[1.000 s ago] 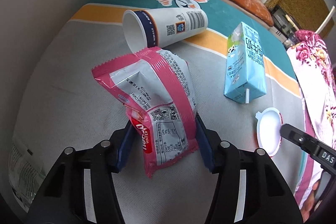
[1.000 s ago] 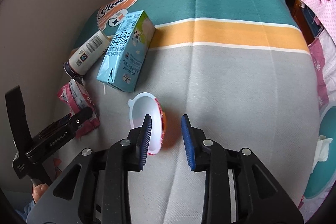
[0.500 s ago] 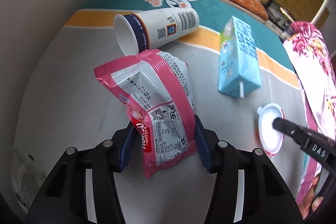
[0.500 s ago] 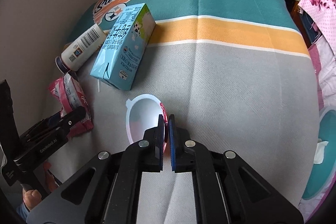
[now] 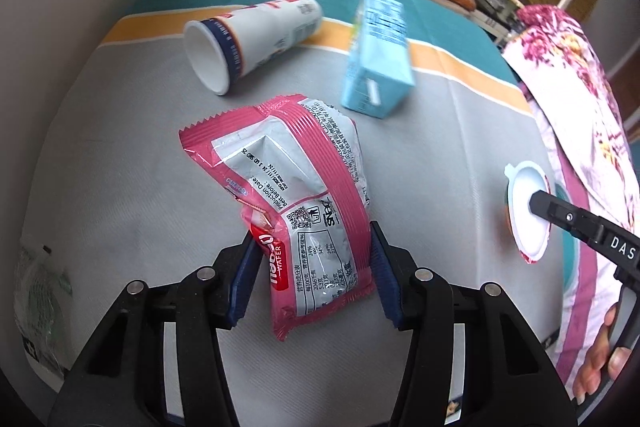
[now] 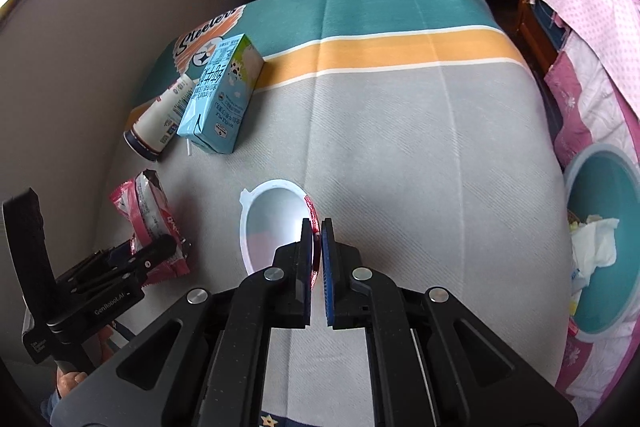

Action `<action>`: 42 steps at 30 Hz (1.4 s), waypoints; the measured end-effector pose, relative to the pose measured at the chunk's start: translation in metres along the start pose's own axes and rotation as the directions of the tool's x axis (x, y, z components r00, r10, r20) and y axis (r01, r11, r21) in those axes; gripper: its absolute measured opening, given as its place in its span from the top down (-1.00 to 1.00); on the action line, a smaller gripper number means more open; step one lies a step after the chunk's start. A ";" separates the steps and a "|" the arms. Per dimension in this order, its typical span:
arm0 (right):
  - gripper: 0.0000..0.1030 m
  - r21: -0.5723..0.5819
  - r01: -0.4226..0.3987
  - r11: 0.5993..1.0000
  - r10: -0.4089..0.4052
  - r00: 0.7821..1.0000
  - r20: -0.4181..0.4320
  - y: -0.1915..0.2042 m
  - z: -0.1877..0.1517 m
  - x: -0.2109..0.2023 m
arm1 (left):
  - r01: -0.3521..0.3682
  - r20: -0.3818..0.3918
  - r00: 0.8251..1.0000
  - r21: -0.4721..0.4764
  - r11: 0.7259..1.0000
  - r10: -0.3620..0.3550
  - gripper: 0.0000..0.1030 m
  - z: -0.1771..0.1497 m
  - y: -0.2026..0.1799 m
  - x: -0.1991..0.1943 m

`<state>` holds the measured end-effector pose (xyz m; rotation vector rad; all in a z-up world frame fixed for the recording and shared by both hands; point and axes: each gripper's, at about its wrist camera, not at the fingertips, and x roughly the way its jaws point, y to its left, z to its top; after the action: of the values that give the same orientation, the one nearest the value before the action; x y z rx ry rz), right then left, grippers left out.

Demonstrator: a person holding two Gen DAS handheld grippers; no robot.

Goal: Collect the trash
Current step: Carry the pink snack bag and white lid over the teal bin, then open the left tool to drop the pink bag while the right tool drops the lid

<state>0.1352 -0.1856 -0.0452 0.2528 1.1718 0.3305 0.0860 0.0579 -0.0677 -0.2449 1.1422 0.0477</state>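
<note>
Clamping "WAFER" wrapper (image 5: pixel 304 211) in left tongs (image 5: pixel 310 263), right tongs (image 6: pixel 317 255) pinching cup (image 6: pixel 272 223), "Steelers" cloth (image 6: pixel 400 131).

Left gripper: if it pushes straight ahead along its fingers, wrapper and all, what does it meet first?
Probably the paper cup lying on its side just beyond the pink wafer wrapper that the left gripper holds; the milk carton sits slightly right. Depth is uncertain.

Striped blanket (image 6: pixel 400 131): paper cup (image 5: pixel 248 39), milk carton (image 5: pixel 378 63).

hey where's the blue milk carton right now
The blue milk carton lies on its side at the left of the right wrist view, beside the tipped paper cup, beyond the pink wrapper.
</note>
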 end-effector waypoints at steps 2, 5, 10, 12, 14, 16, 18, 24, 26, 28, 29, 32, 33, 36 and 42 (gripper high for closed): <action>0.91 0.016 -0.008 1.000 0.007 1.000 0.013 -0.006 -0.005 -0.008 | 0.009 0.004 1.000 0.010 1.000 -0.009 -0.02 -0.002 -0.006 -0.004; 0.91 0.036 -0.013 0.999 0.012 0.999 0.040 -0.017 -0.011 -0.019 | 0.032 0.016 0.999 0.055 0.998 -0.033 -0.02 -0.003 -0.023 -0.013; 0.91 0.082 -0.020 0.996 0.015 0.998 0.064 -0.039 -0.019 -0.034 | 0.057 0.020 0.998 0.114 0.992 -0.059 -0.02 -0.004 -0.048 -0.018; 0.91 0.094 -0.022 0.995 0.015 0.997 0.076 -0.046 -0.020 -0.039 | 0.069 0.014 0.997 0.136 0.988 -0.072 -0.02 -0.005 -0.060 -0.018; 0.91 0.104 -0.020 0.994 0.010 0.995 0.098 -0.055 -0.020 -0.048 | 0.091 0.001 0.996 0.163 0.982 -0.092 -0.02 -0.007 -0.072 -0.018; 0.91 0.120 -0.008 0.993 -0.007 0.992 0.128 -0.068 -0.021 -0.061 | 0.106 -0.004 0.994 0.205 0.973 -0.107 -0.02 -0.008 -0.089 -0.018; 0.91 0.141 0.003 0.990 -0.026 0.987 0.157 -0.083 -0.023 -0.076 | 0.113 -0.011 0.993 0.250 0.962 -0.114 -0.02 -0.010 -0.111 -0.018; 0.91 0.214 0.049 0.976 -0.102 0.965 0.242 -0.139 -0.033 -0.122 | 0.160 -0.036 0.987 0.362 0.918 -0.158 -0.03 -0.011 -0.180 -0.014; 0.91 0.248 0.063 0.967 -0.130 0.956 0.263 -0.161 -0.037 -0.137 | 0.176 -0.043 0.984 0.391 0.903 -0.173 -0.03 -0.011 -0.203 -0.014; 0.91 0.280 0.077 0.957 -0.157 0.948 0.278 -0.183 -0.042 -0.150 | 0.195 -0.054 0.980 0.427 0.883 -0.191 -0.03 -0.013 -0.233 -0.012; 0.91 0.296 0.083 0.952 -0.170 0.944 0.283 -0.193 -0.045 -0.156 | 0.199 -0.056 0.979 0.440 0.875 -0.195 -0.03 -0.014 -0.245 -0.011; 0.91 0.338 0.093 0.936 -0.199 0.935 0.293 -0.220 -0.054 -0.169 | 0.222 -0.074 0.974 0.482 0.847 -0.213 -0.03 -0.020 -0.281 -0.006; 0.91 0.353 0.093 0.931 -0.205 0.933 0.296 -0.229 -0.057 -0.173 | 0.232 -0.085 0.972 0.498 0.835 -0.219 -0.03 -0.022 -0.296 -0.003; 0.91 0.384 0.096 0.918 -0.222 0.928 0.299 -0.247 -0.064 -0.179 | 0.251 -0.109 0.968 0.524 0.814 -0.228 -0.03 -0.026 -0.323 0.005; 0.91 0.427 0.102 0.898 -0.242 0.927 0.287 -0.274 -0.072 -0.182 | 0.278 -0.160 0.961 0.565 0.777 -0.227 -0.03 -0.037 -0.370 0.028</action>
<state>0.0382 -0.5069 -0.0160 0.5427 0.9058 -0.1215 0.1248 -0.3121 -0.0452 0.1566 1.1437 -0.5578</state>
